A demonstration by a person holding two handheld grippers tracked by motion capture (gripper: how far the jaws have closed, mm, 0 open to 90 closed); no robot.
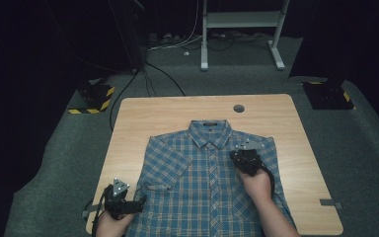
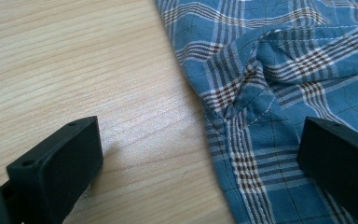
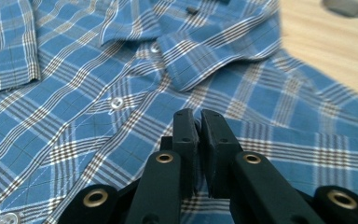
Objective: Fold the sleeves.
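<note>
Lying flat and face-up on the wooden bench (image 1: 143,113), the blue plaid shirt (image 1: 202,182) is running w/ its long axis straight away from the person: collar (image 1: 209,129) at the far end, hem toward the near edge, buttons down the middle. The right claw (image 1: 244,160) is hovering over the shirt's right chest/shoulder area, just below and beside the collar; in the right gripper view its jaws are sitting together w/ only a thin slit between them and no cloth caught in it, so it's carrying nothing. The left claw (image 1: 123,202) is waiting low at the near left, its jaws standing wide apart; in the left gripper view one jaw is over bare wood and the other over fabric, so the shirt's left side seam, approx. where the sleeve (image 2: 279,60) is bunching into the body, is lying between them but not pinched. Judging by this, the coming move is turning on that left edge: the left hand is the nearer one, w/ the edge already inside its gap, while the right claw is pointing at the collar w/ that corner of the shirt lying just ahead of it.
</note>
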